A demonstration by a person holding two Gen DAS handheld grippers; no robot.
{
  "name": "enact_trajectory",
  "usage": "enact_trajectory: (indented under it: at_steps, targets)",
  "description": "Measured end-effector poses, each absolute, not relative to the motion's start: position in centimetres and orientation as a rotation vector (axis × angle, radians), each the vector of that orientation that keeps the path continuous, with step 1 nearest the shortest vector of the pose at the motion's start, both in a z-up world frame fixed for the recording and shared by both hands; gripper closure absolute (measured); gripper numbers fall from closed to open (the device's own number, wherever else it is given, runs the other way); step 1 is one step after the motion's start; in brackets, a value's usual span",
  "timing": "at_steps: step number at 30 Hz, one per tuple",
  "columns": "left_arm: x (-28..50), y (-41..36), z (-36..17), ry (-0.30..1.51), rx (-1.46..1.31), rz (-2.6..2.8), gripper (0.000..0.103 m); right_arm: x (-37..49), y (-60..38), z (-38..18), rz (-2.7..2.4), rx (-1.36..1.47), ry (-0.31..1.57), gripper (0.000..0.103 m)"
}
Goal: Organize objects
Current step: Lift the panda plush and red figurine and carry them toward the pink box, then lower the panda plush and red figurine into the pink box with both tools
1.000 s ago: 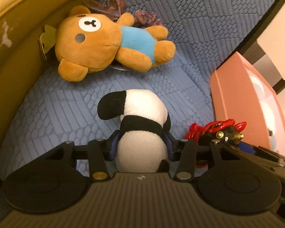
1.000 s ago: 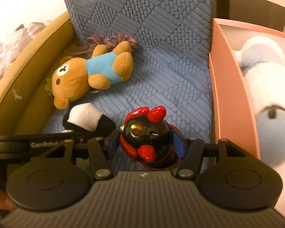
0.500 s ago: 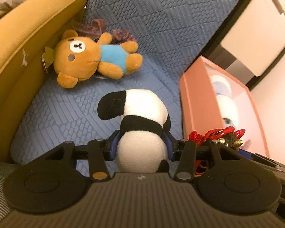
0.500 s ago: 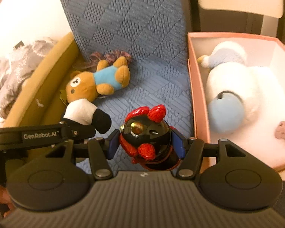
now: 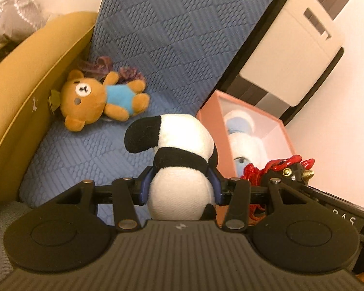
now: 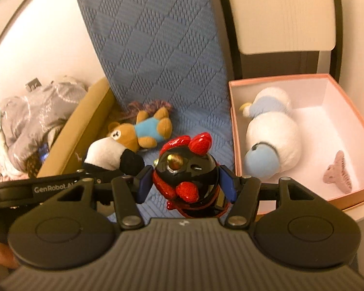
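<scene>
My left gripper (image 5: 180, 184) is shut on a black-and-white panda plush (image 5: 179, 160), held in the air above the blue quilted seat (image 5: 85, 150). My right gripper (image 6: 185, 181) is shut on a glossy black-and-red figure toy (image 6: 186, 169), which also shows at the right of the left wrist view (image 5: 279, 169). The panda plush (image 6: 109, 155) and the left gripper's body appear at the left of the right wrist view. A brown bear plush in a blue shirt (image 5: 97, 99) lies on the seat by the yellow armrest. The pink box (image 6: 351, 191) stands to the right.
Inside the pink box (image 5: 208, 116) lie a white-and-blue plush (image 6: 271, 131) and a pink hair clip (image 6: 337, 172). A purple frilly thing (image 5: 102, 63) sits behind the bear. The yellow armrest (image 5: 24, 77) bounds the seat on the left; grey fabric (image 6: 31, 111) lies beyond it. A cream cabinet (image 5: 293, 48) stands behind.
Both grippers have risen together with their toys still held. The seat, the bear and the pink box now look smaller and farther below, and the box's inside has come into view.
</scene>
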State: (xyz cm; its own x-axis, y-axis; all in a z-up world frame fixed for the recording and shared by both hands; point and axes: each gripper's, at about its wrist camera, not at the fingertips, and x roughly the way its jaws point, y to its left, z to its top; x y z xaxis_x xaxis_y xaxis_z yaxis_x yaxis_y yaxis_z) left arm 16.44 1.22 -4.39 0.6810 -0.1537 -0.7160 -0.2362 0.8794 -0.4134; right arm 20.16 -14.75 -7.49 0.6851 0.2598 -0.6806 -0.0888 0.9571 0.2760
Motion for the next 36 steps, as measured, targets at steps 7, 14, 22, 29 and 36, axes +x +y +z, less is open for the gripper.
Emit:
enact_trajectory:
  at_steps: [7, 14, 22, 29, 36]
  targets:
    - [16.4, -1.5, -1.4, 0.797, -0.495, 0.019, 0.049, 18.8, -17.5, -5.2, 0.183, 0.241, 0.761, 0.042]
    - [17.0, -5.3, 0.6, 0.792, -0.47, -0.029, 0.049, 17.4, -20.8, -3.3, 0.164, 0.268, 0.719, 0.042]
    - [18.9, -10.1, 2.3, 0.784, -0.446, -0.079, 0.049, 16.8, -24.9, -2.1, 0.127, 0.284, 0.691, 0.042]
    - [21.9, -13.7, 1.6, 0.811, -0.442, -0.122, 0.049, 17.7, -28.8, -2.7, 0.082, 0.301, 0.705, 0.042]
    - [25.9, -16.5, -1.9, 0.87, -0.449, -0.129, 0.049, 20.1, -32.5, -5.0, 0.043, 0.306, 0.757, 0.042]
